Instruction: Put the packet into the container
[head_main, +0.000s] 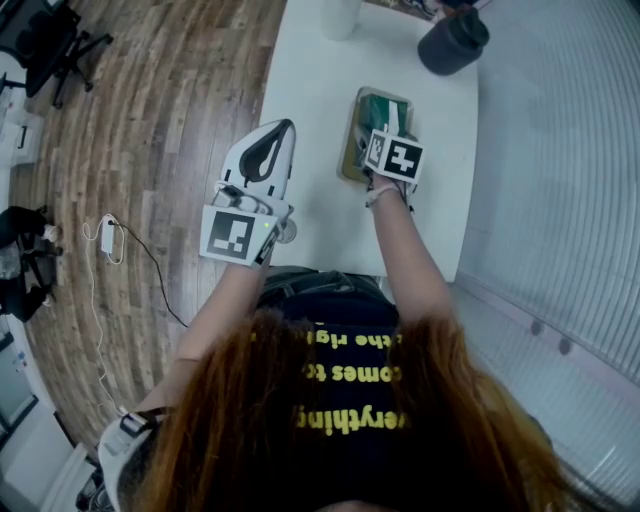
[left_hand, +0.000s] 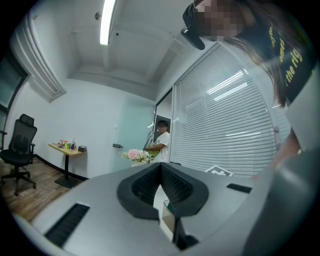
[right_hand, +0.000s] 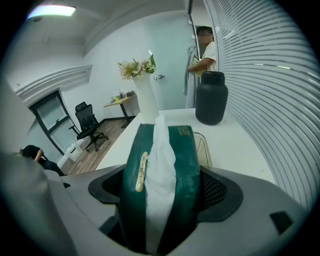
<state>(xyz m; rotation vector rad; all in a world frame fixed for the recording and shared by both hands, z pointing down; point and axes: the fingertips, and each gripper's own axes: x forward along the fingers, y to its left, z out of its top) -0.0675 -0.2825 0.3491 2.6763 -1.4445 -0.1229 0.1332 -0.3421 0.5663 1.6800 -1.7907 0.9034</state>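
- The white bench (head_main: 310, 80) carries everything. A dark jar (head_main: 452, 42) and a white vase (right_hand: 145, 97) stand at its far end, well away from the work.
- The left hand-held gripper (head_main: 288, 126) hangs over the bench's left edge, well apart from the container. Its jaws are pressed together at the tips with nothing between them. It looks parked there so the other hand has room.
- The right hand-held gripper (right_hand: 162, 187) is pinching the green packet by its two long sides. The head view puts it right above the container, probably so the packet can go straight down.
- The container (head_main: 350, 150) is a shallow clear tray lying flat on the bench, with its long side running away from the person. The packet is held lengthwise to match it.
- The packet (right_hand: 182, 150) sits between the right jaws with its far end pointing out over the container's rim. I cannot tell whether it already touches the container's floor.
- A white tissue (right_hand: 161, 150) pokes from the packet's top slit. The side grip leaves it uncrushed.
- I judge the placing nearly done, with lowering and release left.
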